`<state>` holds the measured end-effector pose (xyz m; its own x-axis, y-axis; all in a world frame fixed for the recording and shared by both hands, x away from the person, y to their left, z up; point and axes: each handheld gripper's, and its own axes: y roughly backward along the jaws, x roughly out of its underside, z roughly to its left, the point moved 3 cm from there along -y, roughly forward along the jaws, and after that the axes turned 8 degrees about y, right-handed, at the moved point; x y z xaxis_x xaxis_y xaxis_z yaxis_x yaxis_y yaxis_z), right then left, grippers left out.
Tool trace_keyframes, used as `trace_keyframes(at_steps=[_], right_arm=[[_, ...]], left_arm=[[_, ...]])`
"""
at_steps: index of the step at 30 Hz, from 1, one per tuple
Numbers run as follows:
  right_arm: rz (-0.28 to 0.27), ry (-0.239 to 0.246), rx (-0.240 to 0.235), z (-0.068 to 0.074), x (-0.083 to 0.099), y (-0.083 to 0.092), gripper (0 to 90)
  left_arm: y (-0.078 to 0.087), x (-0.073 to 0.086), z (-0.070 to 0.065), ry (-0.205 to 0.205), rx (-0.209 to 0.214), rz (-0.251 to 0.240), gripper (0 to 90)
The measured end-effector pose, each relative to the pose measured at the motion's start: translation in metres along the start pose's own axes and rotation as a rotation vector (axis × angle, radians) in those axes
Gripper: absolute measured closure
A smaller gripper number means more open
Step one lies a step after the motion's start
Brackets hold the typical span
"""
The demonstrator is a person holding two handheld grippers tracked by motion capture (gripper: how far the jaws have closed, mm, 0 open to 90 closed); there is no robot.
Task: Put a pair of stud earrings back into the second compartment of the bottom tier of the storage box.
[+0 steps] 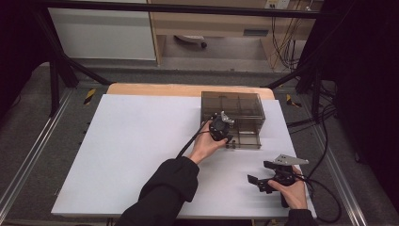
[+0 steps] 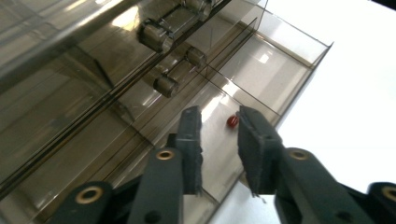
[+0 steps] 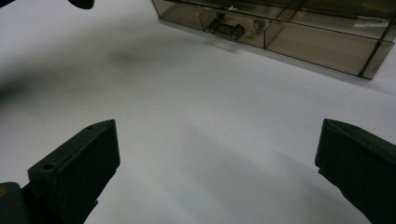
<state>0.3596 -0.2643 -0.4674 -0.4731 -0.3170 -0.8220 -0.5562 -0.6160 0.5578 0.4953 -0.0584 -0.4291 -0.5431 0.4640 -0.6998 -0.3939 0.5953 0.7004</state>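
Left gripper view reveals a red bead [image 2: 232,122] inside the drawer [image 2: 261,74].

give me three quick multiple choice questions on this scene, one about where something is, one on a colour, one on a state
1. Where does the small bead lie?
A. in the pulled-out drawer of the smoky plastic box
B. on the white table top
C. between the right gripper's jaws

2. What colour is the bead?
A. blue
B. red
C. yellow

3. How do the right gripper's jaws stand?
A. shut on a cable
B. shut on the bead
C. wide open, nothing between them

Answers: 1 A, it rests on the drawer floor just past the left gripper. 2 B, it shows red against the brown plastic. 3 C, only bare table lies between them.
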Motion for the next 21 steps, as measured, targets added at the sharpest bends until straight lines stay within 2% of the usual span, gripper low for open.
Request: trace_keyframes(at_steps=[5,11,17,21], right_arm=[[0.0,-0.006,0.001,0.0,0.0,0.0,0.6],[0.002,-0.011,-0.002,0.001,0.0,-0.001,0.6],[0.001,-0.006,0.0,0.0,0.0,-0.001,0.6],[0.003,-0.014,0.001,0.002,0.0,-0.002,0.6]], left_arm=[[0.018,0.006,0.001,0.009,0.009,-0.015,55.8],[0.043,0.019,0.007,0.0,0.007,-0.023,39.6],[0.067,0.037,0.014,0.031,0.021,-0.042,29.8],[0.08,0.049,0.019,0.027,0.021,-0.039,24.1]])
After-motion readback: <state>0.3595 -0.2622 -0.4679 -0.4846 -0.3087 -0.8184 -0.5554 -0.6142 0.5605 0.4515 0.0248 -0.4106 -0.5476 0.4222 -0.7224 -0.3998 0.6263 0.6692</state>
